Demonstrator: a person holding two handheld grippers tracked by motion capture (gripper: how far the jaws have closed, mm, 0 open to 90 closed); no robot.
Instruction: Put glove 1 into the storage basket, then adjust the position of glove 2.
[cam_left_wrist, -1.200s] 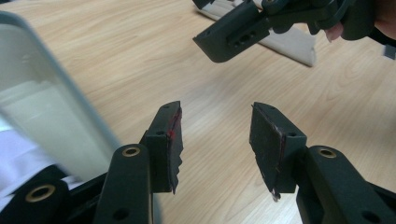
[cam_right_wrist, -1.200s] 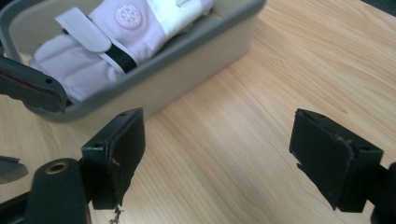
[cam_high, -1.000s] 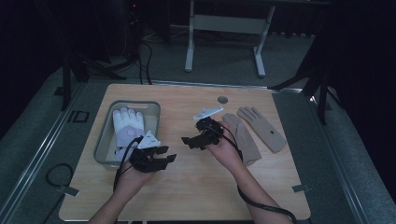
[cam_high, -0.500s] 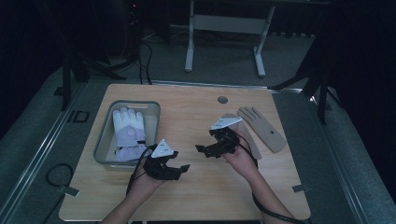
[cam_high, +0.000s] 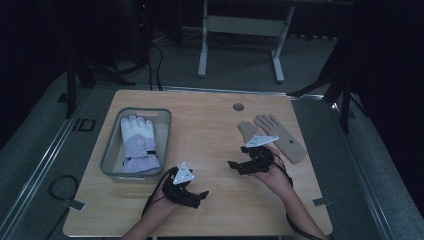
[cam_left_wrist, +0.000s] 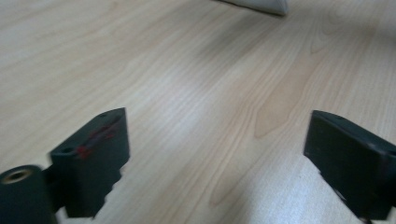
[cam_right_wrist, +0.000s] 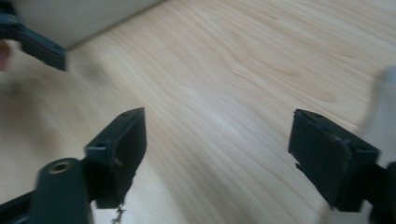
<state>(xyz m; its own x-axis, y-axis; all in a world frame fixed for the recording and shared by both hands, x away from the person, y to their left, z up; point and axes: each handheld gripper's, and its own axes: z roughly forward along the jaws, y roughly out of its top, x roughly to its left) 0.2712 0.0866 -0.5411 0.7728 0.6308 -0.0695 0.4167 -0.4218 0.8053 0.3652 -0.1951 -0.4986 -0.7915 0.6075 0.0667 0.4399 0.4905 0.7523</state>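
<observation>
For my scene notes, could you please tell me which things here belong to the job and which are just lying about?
Job: white glove, grey bin, tan gloves, left gripper, right gripper.
Lying about: metal stand, floor cables, round table grommet.

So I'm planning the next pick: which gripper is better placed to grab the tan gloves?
Likely the right gripper: it is open, with the tan gloves just behind its hand. The left gripper, also open, sits near the tray.
</observation>
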